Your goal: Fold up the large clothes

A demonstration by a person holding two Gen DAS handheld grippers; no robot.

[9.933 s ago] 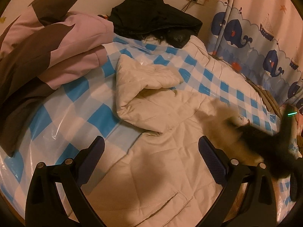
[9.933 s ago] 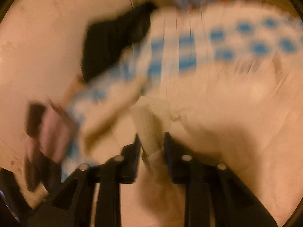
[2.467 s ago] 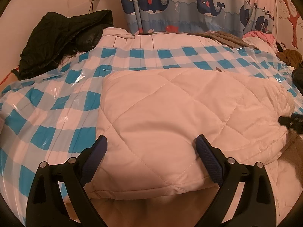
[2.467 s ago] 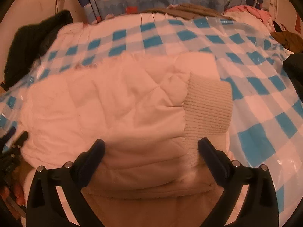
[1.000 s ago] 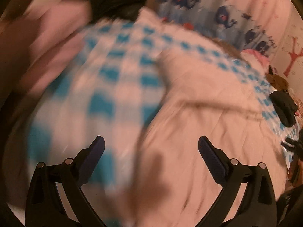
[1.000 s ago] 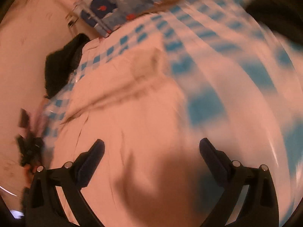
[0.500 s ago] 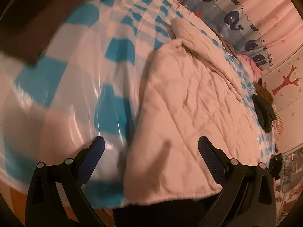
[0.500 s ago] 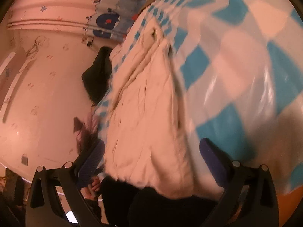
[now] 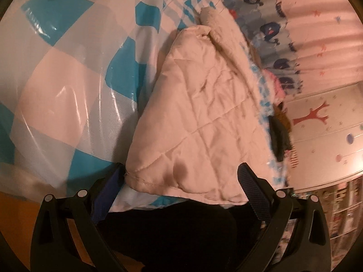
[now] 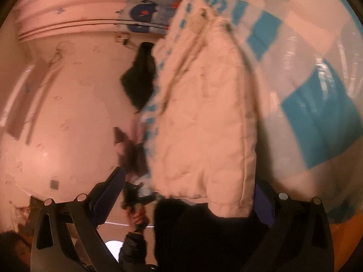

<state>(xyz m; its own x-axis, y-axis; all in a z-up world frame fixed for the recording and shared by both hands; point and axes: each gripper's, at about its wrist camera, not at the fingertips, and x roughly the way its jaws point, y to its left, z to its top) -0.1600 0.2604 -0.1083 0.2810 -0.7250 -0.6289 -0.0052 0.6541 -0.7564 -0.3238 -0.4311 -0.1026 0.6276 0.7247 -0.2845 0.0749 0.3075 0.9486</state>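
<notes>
Cream quilted jacket, folded into a thick wedge (diamond stitching, rumpled surface), lying flat on the bed with its hemmed edge overhanging the near side.

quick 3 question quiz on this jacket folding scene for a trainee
1. True or false: the left gripper is clamped shut on the cream quilted jacket.
2. Multiple choice: the jacket lies on a) bare wood b) a blue and white checked plastic sheet c) a grey carpet.
3. Fill in: the curtain behind the bed is printed with ____.

Key: 1 false, both the left gripper and the right gripper are open, each straddling a folded corner near the bed edge. 2 b. 3 whales.
</notes>
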